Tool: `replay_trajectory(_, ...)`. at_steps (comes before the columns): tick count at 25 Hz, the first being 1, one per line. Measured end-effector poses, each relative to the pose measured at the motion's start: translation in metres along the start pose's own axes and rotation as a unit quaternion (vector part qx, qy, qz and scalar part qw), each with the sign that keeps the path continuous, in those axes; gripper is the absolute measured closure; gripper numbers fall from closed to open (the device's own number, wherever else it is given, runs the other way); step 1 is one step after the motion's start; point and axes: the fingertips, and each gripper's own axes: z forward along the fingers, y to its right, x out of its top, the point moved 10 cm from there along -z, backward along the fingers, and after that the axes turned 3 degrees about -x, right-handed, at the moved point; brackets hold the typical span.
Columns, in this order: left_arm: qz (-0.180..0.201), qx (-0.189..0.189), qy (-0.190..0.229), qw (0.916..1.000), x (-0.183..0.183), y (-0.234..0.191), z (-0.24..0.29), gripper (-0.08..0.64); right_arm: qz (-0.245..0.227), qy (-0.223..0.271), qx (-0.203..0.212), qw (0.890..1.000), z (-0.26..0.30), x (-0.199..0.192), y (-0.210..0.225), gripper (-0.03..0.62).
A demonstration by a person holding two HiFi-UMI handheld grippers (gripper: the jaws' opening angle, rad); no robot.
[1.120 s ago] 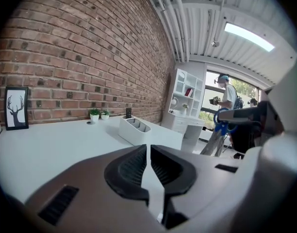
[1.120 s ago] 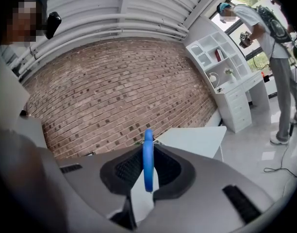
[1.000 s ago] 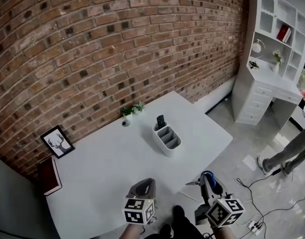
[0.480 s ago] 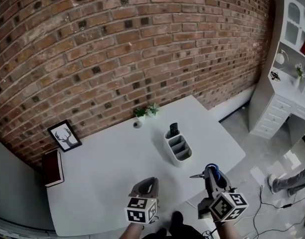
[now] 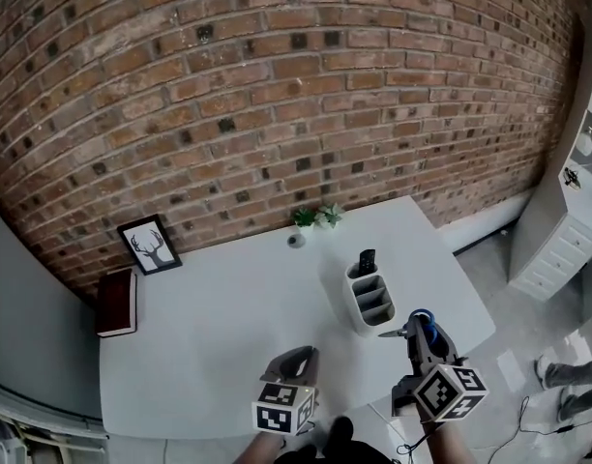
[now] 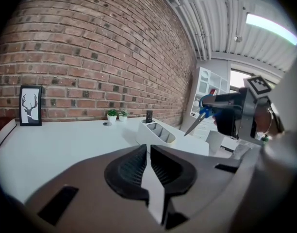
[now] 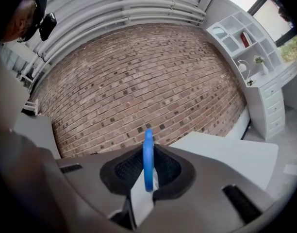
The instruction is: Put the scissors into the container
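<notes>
Blue-handled scissors (image 5: 413,325) are clamped by their handle in my right gripper (image 5: 420,333), blades pointing left toward the white container (image 5: 370,301). In the right gripper view the blue handle (image 7: 147,159) stands edge-on between the jaws. The container, a white caddy with several compartments and a dark remote standing in its far slot, sits on the white table (image 5: 228,317) just left of the scissor tips. My left gripper (image 5: 298,363) hovers over the table's near edge, jaws together with nothing between them. In the left gripper view the scissors (image 6: 199,118) hang right of the container (image 6: 154,133).
Two small potted plants (image 5: 317,217) and a small round object stand at the table's back by the brick wall. A framed deer picture (image 5: 149,244) and a dark red book (image 5: 116,302) lie at the left. White drawers (image 5: 557,245) stand at the right.
The head view has swung, so the table and container now sit further right in frame. The right gripper with the scissors has come closer to the container. The left gripper stays low.
</notes>
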Motion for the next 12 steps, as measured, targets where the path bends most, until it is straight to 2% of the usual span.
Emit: replay_trajectory(12,-0.024,0.059,0.004,0.9980,-0.002,-0.011,-0.015,0.532,-0.024,-0.009,0.033,0.999,0.057,0.017,0.003,0.541)
